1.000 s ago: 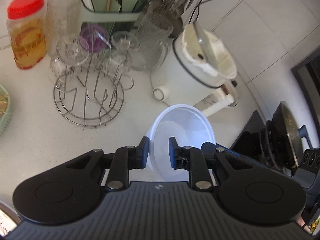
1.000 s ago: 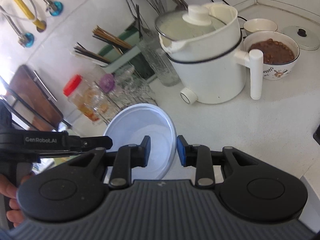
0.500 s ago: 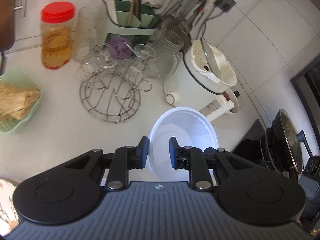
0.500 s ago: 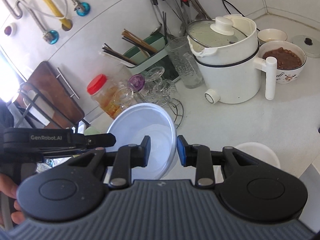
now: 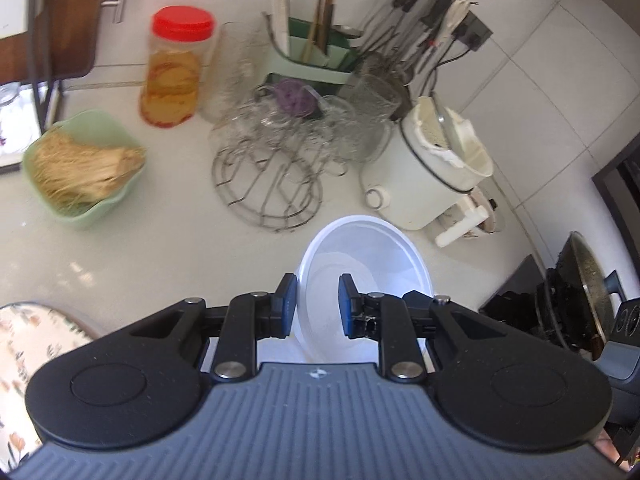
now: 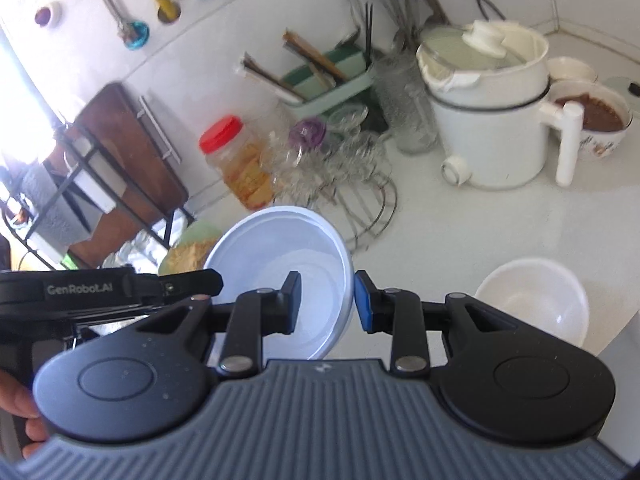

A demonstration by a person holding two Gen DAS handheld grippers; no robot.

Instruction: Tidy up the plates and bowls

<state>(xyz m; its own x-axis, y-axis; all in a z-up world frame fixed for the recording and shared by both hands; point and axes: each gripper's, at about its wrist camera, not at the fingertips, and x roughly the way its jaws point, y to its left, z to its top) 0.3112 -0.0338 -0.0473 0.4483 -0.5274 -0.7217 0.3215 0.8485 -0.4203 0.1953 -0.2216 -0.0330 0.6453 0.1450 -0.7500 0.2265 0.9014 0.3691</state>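
Note:
A white plastic bowl [image 5: 366,264] is held up above the white counter by both grippers. My left gripper [image 5: 318,304] straddles its left rim, jaws narrowly apart on the wall. In the right wrist view the same bowl [image 6: 280,256] has its right rim between the fingers of my right gripper [image 6: 327,300], which is likewise closed on it. A second white bowl [image 6: 532,300] sits on the counter at the right. A floral plate [image 5: 36,344] shows at the lower left of the left wrist view.
A wire glass rack [image 5: 268,184] with glasses, a red-lidded jar [image 5: 174,68], a green bowl of noodles [image 5: 82,168], a white electric pot [image 6: 488,120], a bowl of brown food [image 6: 592,120] and a utensil holder [image 5: 312,56] crowd the counter. A stove with a pan [image 5: 584,292] is at right.
Both grippers have lifted and pulled back with the bowl, so more of the counter shows. The second white bowl and the green noodle bowl have come into view.

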